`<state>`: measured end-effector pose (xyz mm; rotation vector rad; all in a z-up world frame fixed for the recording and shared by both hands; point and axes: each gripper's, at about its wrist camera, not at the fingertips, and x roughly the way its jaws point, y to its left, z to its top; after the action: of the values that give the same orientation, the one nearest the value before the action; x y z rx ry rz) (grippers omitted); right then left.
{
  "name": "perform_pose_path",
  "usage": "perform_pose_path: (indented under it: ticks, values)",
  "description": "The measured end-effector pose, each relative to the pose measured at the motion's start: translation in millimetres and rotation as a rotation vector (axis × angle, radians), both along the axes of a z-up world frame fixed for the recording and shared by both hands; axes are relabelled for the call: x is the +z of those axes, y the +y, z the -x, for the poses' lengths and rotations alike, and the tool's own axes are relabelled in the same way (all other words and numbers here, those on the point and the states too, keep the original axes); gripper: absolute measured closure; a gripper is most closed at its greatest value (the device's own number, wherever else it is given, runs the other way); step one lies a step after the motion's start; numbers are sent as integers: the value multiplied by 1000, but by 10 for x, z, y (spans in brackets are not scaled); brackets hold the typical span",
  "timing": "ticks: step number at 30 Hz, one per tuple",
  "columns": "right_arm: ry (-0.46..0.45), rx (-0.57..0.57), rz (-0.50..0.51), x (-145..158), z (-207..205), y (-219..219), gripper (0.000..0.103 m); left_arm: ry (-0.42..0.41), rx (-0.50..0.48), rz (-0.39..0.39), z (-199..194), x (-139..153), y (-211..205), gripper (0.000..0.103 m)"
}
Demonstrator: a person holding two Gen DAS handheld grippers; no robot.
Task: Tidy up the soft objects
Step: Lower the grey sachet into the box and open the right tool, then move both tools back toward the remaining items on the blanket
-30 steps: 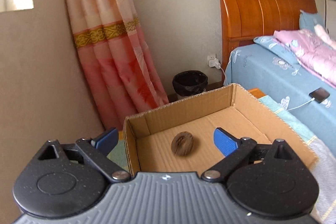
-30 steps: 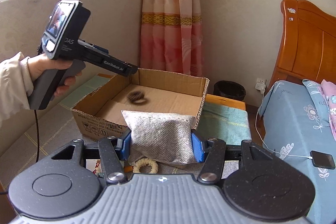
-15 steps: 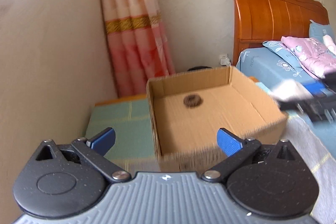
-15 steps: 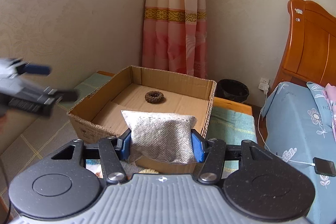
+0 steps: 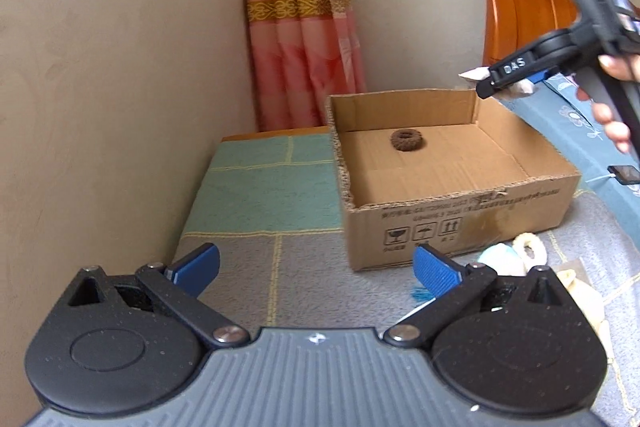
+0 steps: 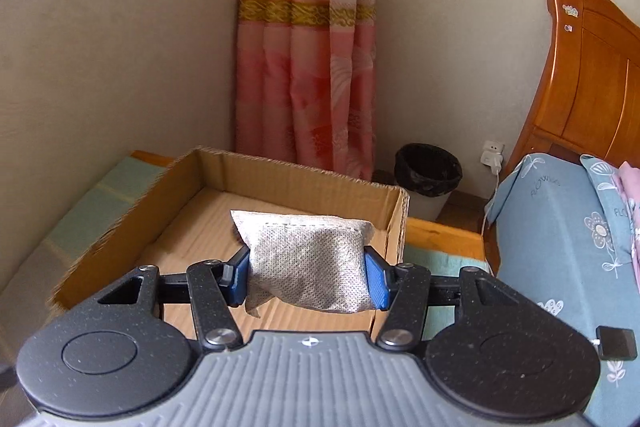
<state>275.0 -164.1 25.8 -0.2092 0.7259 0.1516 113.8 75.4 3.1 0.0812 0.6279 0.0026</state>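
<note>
An open cardboard box (image 5: 472, 223) stands on a checked cloth; a brown ring-shaped scrunchie (image 5: 408, 140) lies on its floor. My left gripper (image 5: 316, 267) is open and empty, low over the cloth in front of the box's left corner. My right gripper (image 6: 306, 277) is shut on a grey fabric pouch (image 6: 308, 259) and holds it above the box's (image 6: 120, 227) right side. In the left wrist view the right gripper (image 5: 508, 75) hangs over the box's far right corner. A cream scrunchie (image 5: 530, 249) and a pale blue soft item (image 5: 498, 259) lie in front of the box.
A wall runs along the left. A pink curtain (image 6: 308, 39) hangs behind the box. A black bin (image 6: 428, 175) stands beside a wooden bed (image 6: 592, 83) with blue bedding (image 6: 560, 247). A phone on a cable (image 5: 624, 174) lies on the bed.
My left gripper has pulled back out of the box and down toward the cloth. My right gripper has carried the pouch forward over the box. The brown scrunchie has settled on the box floor.
</note>
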Motion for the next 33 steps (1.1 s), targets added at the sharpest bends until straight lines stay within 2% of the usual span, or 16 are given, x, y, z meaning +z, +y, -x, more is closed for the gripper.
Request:
perform_pose_path:
  ticks: [2,4,5,6,11,18,23,33]
  values:
    - [7,-12,24,-29,-172,45,41,-4,12,12,8,-6,49,1]
    - [-1,-34,34,-48,-299,69,28,-6,18,20,10,-5,93,1]
    - [-3,-40,29,-54,-349,64,14,-5,22,20,13,-7,111,1]
    - [-8,-42,21,-52,-367,59,9,-4,24,20,15,-11,127,1]
    - [2,-47,35,-36,-299,69,6,8,27,23,27,-29,160,1]
    - [-12,-8,76,35,65,75,0,5,-3,23,134,7,110,1]
    - [-11,-7,53,61,312,43,0,-2,-11,11,206,45,76,1]
    - [-12,-42,30,-204,868,-15,0,28,-67,4,323,-4,-23,1]
